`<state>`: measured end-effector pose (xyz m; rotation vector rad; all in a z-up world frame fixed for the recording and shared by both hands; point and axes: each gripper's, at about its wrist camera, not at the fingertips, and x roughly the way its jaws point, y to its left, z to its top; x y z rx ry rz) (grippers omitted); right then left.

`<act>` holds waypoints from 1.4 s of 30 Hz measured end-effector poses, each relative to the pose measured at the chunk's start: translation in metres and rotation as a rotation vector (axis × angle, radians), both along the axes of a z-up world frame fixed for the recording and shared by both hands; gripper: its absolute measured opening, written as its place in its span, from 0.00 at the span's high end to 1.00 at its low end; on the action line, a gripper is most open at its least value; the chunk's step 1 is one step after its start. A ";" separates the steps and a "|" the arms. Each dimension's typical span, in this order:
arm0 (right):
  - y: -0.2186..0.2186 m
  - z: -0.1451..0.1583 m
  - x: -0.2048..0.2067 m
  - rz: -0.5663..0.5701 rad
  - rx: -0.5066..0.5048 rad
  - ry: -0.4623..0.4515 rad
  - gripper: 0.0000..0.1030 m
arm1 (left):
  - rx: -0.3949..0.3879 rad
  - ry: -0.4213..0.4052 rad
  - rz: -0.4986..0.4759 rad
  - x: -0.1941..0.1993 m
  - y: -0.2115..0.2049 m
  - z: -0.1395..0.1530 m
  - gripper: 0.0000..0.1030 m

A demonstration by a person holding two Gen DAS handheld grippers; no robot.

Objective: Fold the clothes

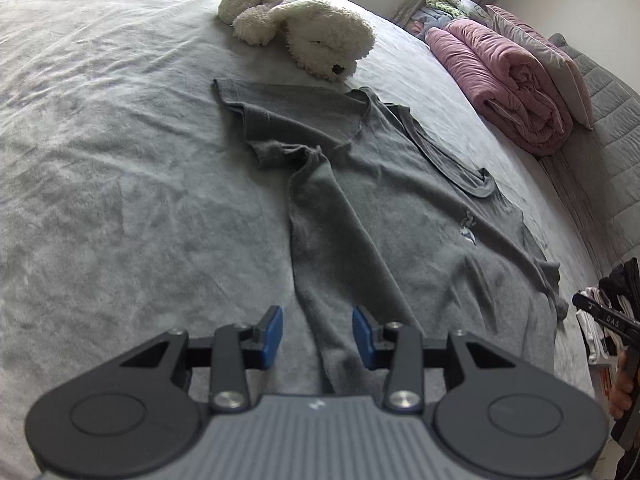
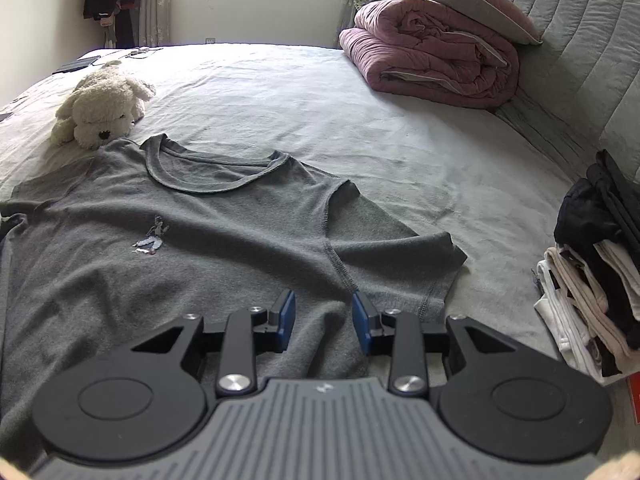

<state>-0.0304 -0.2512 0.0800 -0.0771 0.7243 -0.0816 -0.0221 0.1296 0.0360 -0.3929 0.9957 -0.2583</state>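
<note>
A grey short-sleeved T-shirt (image 1: 400, 216) lies spread front-up on the grey bedsheet (image 1: 120, 184), collar toward the far side, with a small logo on the chest. Its left side is folded inward in a long crease. My left gripper (image 1: 318, 334) is open and empty, just above the shirt's lower left edge. In the right wrist view the same shirt (image 2: 192, 232) lies flat with its right sleeve (image 2: 400, 252) spread out. My right gripper (image 2: 323, 322) is open and empty, over the shirt below the right armpit seam.
A white plush dog (image 1: 304, 28) lies beyond the collar, also in the right wrist view (image 2: 100, 108). A folded pink quilt with pillow (image 2: 436, 56) rests against the grey headboard (image 2: 580, 60). A stack of folded clothes (image 2: 596, 280) sits at the bed's right edge.
</note>
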 end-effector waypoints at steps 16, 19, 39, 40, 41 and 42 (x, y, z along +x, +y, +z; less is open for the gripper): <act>0.012 -0.012 -0.141 0.052 0.334 0.014 0.58 | -0.009 -0.104 -0.052 -0.108 -0.014 -0.012 0.83; -0.003 -0.030 -0.171 -0.003 0.449 0.078 0.58 | -0.005 -0.151 -0.033 -0.129 -0.018 -0.002 0.90; 0.020 -0.028 -0.233 0.088 0.394 0.015 0.93 | -0.083 -0.245 0.270 -0.224 0.030 0.035 0.94; 0.014 -0.018 -0.238 0.072 0.381 -0.016 0.94 | -0.102 -0.227 0.284 -0.221 0.035 0.031 0.87; 0.009 -0.006 -0.247 0.064 0.362 -0.056 0.97 | -0.121 -0.215 0.295 -0.219 0.039 0.027 0.77; 0.004 0.007 -0.254 0.056 0.342 -0.094 0.99 | -0.126 -0.200 0.301 -0.217 0.040 0.023 0.73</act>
